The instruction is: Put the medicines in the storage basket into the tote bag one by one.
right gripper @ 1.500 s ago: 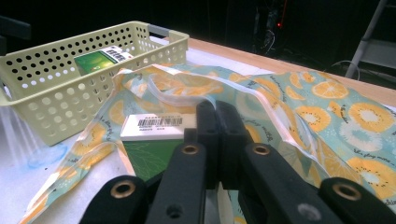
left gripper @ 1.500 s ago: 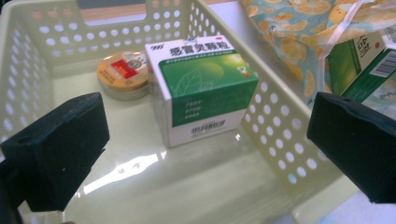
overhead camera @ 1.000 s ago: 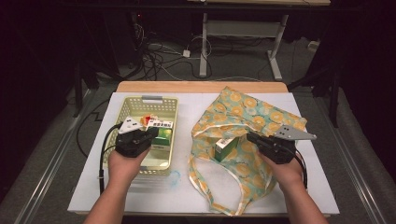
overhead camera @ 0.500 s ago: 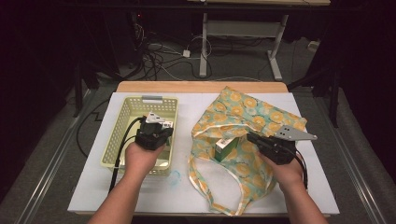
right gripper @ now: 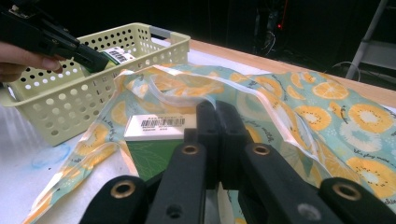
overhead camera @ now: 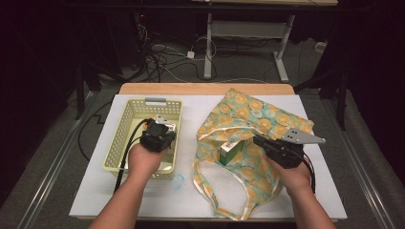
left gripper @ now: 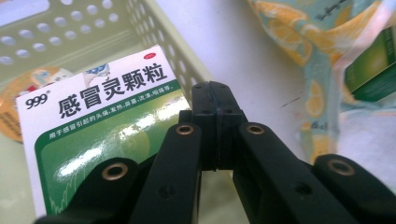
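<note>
The left gripper (overhead camera: 159,130) hangs over the right half of the yellow basket (overhead camera: 125,125), its jaws pressed together on the corner of a green-and-white medicine box (left gripper: 100,126) — the box tilts up out of the basket, which looks like a lift meant to carry it across to the bag. At the right side of the desk (overhead camera: 90,193), the right gripper (overhead camera: 259,141) pinches the rim of the orange-print cloth bag (overhead camera: 262,119), jaws closed on the fabric as far as I can judge, apparently to hold the mouth open. A green carton (overhead camera: 230,151) already stands in that opening. The desk is white on top with a wooden strip along its far edge; a faint blue smudge (overhead camera: 177,181) marks it near the basket's near corner. Behind, the room is dark — cables on the floor, a white table frame (overhead camera: 244,33)
</note>
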Motion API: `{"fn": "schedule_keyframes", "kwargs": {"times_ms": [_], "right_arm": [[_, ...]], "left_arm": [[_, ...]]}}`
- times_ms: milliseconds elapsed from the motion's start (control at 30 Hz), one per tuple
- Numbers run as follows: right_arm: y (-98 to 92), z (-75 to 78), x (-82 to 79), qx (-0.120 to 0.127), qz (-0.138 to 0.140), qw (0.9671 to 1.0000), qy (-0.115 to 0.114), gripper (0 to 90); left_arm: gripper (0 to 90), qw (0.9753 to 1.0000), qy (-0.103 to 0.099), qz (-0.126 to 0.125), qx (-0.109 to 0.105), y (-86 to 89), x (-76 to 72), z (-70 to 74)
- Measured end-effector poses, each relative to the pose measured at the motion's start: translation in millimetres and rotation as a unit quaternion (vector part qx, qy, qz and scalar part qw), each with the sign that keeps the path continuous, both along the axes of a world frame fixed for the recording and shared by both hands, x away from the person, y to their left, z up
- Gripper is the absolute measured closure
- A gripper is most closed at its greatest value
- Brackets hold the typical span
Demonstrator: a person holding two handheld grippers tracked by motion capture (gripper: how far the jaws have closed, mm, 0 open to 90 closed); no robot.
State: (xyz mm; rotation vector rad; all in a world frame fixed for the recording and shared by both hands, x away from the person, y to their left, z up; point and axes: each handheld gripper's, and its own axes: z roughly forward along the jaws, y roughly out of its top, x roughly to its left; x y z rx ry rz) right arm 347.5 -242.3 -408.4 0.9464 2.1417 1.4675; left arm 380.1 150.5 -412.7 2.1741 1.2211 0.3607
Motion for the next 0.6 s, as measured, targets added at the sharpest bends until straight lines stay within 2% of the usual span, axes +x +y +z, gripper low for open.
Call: {"fn": "schedule_keyframes", "kwargs": {"times_ms": [233, 333, 467, 533, 600], "right_arm": [[0.0, 0.4, -0.2, 0.001, -0.001, 1.0, 0.001, 90.0], [0.0, 0.2, -0.1, 0.001, -0.001, 1.0, 0.001, 90.0], [0.4, 0.0, 0.1, 0.0, -0.001, 1.0, 0.0, 90.0], [1.1, 0.0, -0.1, 0.0, 0.0, 1.0, 0.0, 90.0], [1.3, 0.1, -0.2, -0.001, 0.001, 1.0, 0.0, 90.0]], "left_arm": [[88.1, 0.9991, -0.012, 0.015, 0.039, 13.9, -1.8, 3.2], [88.1, 0.9987, -0.015, 0.02, 0.043, 22.5, -2.7, 4.2], [88.0, 0.9991, -0.021, 0.026, 0.026, 32.4, -5.3, 6.0], [88.0, 0.9991, -0.032, 0.026, 0.012, 35.8, -7.0, 8.8], [87.7, 0.998, -0.054, 0.032, -0.013, 40.0, -8.2, 11.6]]}}
